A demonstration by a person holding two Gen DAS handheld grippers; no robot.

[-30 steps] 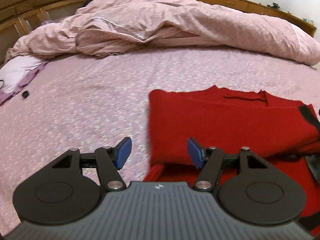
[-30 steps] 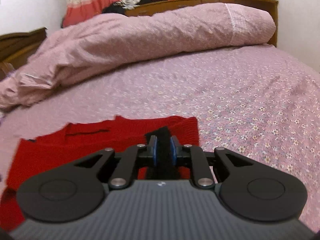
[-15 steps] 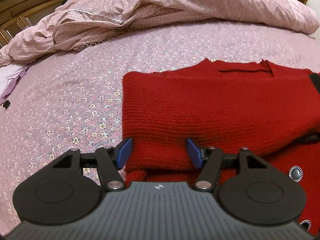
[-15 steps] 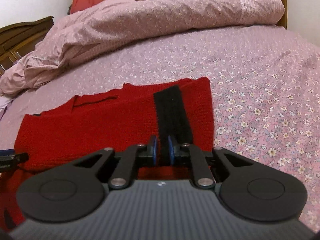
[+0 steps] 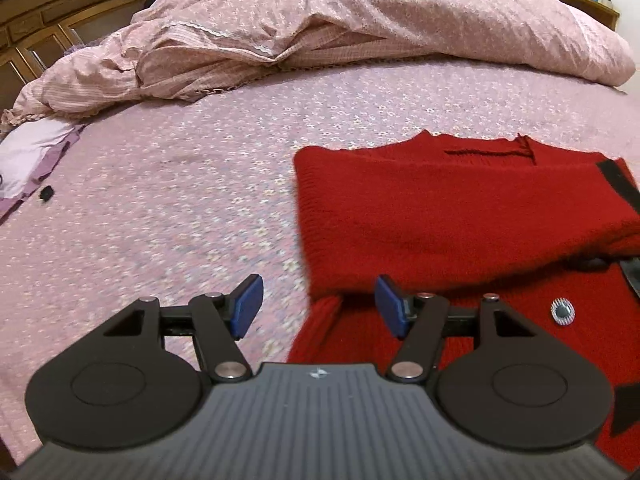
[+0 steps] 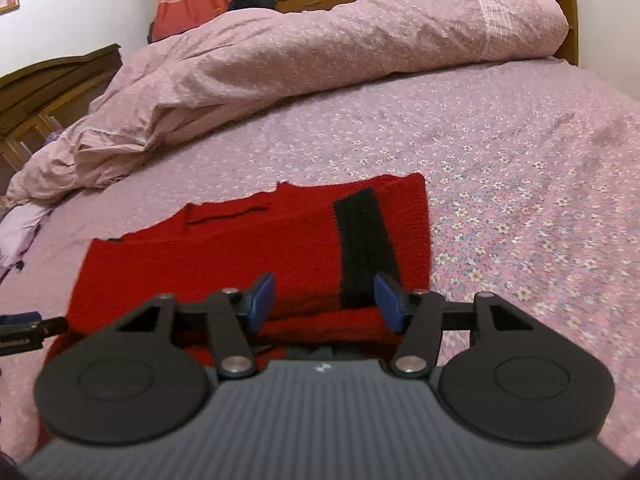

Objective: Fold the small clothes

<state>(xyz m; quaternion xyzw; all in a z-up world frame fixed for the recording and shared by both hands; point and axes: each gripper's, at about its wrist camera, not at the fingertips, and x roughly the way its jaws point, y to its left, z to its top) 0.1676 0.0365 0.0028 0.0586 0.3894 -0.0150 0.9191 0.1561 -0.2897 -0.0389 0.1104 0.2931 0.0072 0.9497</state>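
Note:
A small red knitted cardigan [image 5: 460,216] with a black band [image 6: 364,240] and silver buttons [image 5: 561,312] lies on the flowered bedsheet, its upper part folded over the lower part. My left gripper [image 5: 316,308] is open and empty, at the garment's near left corner. My right gripper [image 6: 325,300] is open and empty, just above the fold's near edge by the black band. The left gripper's tip shows in the right wrist view [image 6: 24,330] at the far left.
A bunched pink duvet [image 5: 320,32] lies across the far side of the bed. A wooden headboard [image 5: 60,4] stands at the left. A lilac cloth [image 5: 28,156] and a small black object [image 5: 46,193] lie at the left edge. Flowered sheet [image 6: 520,184] stretches to the right.
My right gripper has opened and let go of the black-banded edge, which now lies flat. My left gripper stayed open and shifted left, back toward the garment's left corner.

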